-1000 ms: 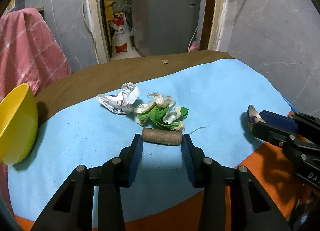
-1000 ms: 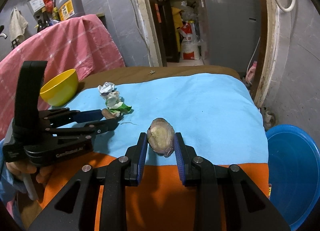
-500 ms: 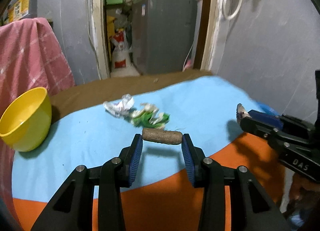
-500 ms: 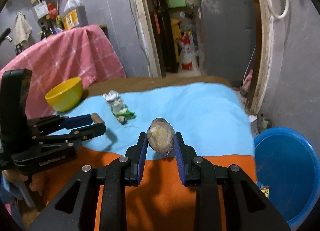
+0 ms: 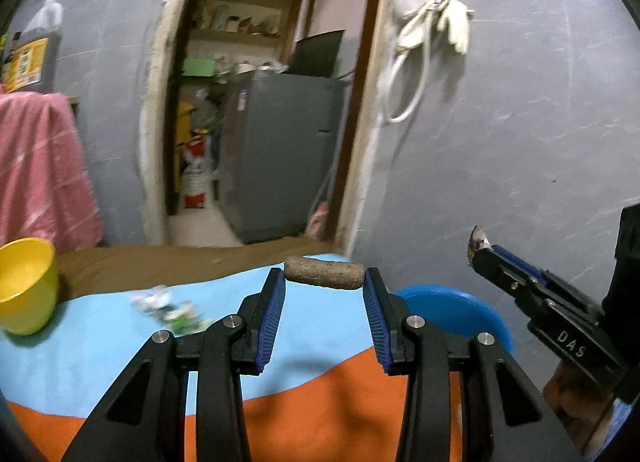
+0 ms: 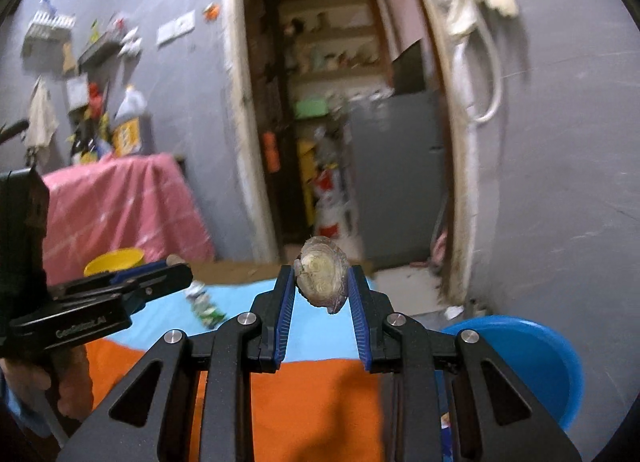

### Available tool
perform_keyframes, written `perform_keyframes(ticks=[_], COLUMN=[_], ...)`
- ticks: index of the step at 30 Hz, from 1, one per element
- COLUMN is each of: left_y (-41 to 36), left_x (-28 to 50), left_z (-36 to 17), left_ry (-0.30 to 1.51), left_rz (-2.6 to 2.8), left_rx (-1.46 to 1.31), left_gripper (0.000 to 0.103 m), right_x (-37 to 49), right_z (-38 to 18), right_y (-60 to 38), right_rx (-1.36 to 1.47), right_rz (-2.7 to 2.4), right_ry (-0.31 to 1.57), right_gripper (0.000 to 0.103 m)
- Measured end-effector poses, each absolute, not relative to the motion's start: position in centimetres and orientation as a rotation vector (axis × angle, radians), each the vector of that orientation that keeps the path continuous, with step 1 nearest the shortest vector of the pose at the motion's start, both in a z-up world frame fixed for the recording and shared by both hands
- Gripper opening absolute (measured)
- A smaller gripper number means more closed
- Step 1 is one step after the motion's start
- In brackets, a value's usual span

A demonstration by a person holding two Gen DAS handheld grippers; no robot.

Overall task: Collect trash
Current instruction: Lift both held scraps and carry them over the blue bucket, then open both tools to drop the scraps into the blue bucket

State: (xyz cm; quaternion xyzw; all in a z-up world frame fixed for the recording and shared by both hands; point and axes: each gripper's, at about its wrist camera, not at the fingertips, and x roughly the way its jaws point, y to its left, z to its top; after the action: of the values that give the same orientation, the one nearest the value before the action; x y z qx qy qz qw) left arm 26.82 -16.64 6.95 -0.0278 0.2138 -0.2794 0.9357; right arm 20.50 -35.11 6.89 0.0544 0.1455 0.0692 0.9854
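Observation:
My left gripper is shut on a brown cylinder-shaped piece of trash, held end to end between its blue pads, lifted above the table. My right gripper is shut on a grey-brown shell-like scrap and holds it in the air. The right gripper also shows at the right of the left wrist view. A crumpled wrapper and green leaf scraps lie on the blue cloth; they also show in the right wrist view. A blue basin stands on the floor to the right.
A yellow bowl stands at the table's left. The table has a blue and orange cloth. A pink cloth hangs behind it. A doorway with a grey fridge lies beyond.
Both grippers have lifted with their trash and tilted upward. The table has dropped low in both views and the blue basin has come into the left wrist view.

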Motion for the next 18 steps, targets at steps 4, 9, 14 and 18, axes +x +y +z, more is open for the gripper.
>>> perform_keyframes(ticks=[4, 9, 14, 18], left_y=[-20.4, -25.0, -28.6, -31.0], left_x=[27.7, 28.3, 29.0, 30.4], left_z=[7.4, 7.5, 7.0, 5.7], left_ry=[0.47, 0.522, 0.581, 0.666], left_rz=[-0.636, -0.706, -0.756, -0.793], left_rx=[-0.072, -0.07, -0.062, -0.063], left_gripper=[0.035, 0.035, 0.035, 0.035], right_x=[20.1, 19.9, 19.5, 20.0], right_z=[7.2, 7.2, 6.5, 5.3], right_y=[-38.2, -41.3, -44.2, -46.3], right_rx=[0.156, 0.167, 0.209, 0.271], right_rz=[0.041, -0.101, -0.179, -0.209], right_ry=[0.281, 0.303, 0.334, 0.387], right_gripper=[0.025, 0.025, 0.025, 0.027])
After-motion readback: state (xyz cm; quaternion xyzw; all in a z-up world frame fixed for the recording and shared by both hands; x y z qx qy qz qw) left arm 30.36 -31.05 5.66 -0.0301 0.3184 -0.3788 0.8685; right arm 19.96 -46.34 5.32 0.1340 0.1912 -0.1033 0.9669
